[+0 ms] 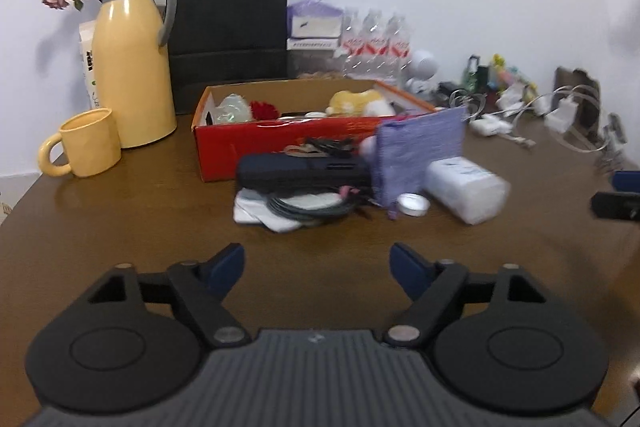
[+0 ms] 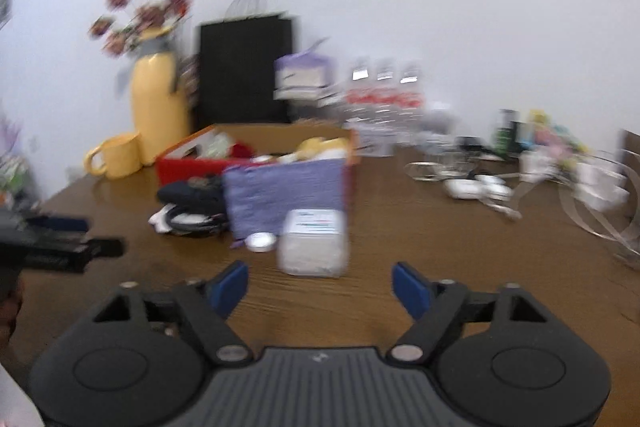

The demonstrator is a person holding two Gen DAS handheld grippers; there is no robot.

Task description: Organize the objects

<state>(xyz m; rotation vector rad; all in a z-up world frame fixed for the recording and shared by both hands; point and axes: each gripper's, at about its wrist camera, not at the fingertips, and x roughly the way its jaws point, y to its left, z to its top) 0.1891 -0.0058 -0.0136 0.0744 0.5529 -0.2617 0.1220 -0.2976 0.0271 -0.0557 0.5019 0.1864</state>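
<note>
Both tools were at the approach stage, with nothing yet taken up. The left hand-held gripper (image 1: pixel 316 265) stood with jaws apart and empty above the near edge of the surface (image 1: pixel 120 227); the right hand-held gripper (image 2: pixel 320 285) likewise gaped, holding nothing. The loose items lay mid-surface against the front wall of the red box (image 1: pixel 224 147): a white packet (image 2: pixel 314 247) nearest the right tool, a small tin (image 2: pixel 261 241), a purple pouch (image 2: pixel 284 195), a dark case (image 1: pixel 300 173) and a coiled cable (image 1: pixel 308 207). The next move probably called for straddling the packet and closing. The yellow jug (image 1: pixel 134 67) and mug (image 1: pixel 90 143) stood at the far left corner; chargers (image 1: pixel 492 125) cluttered the right edge.
</note>
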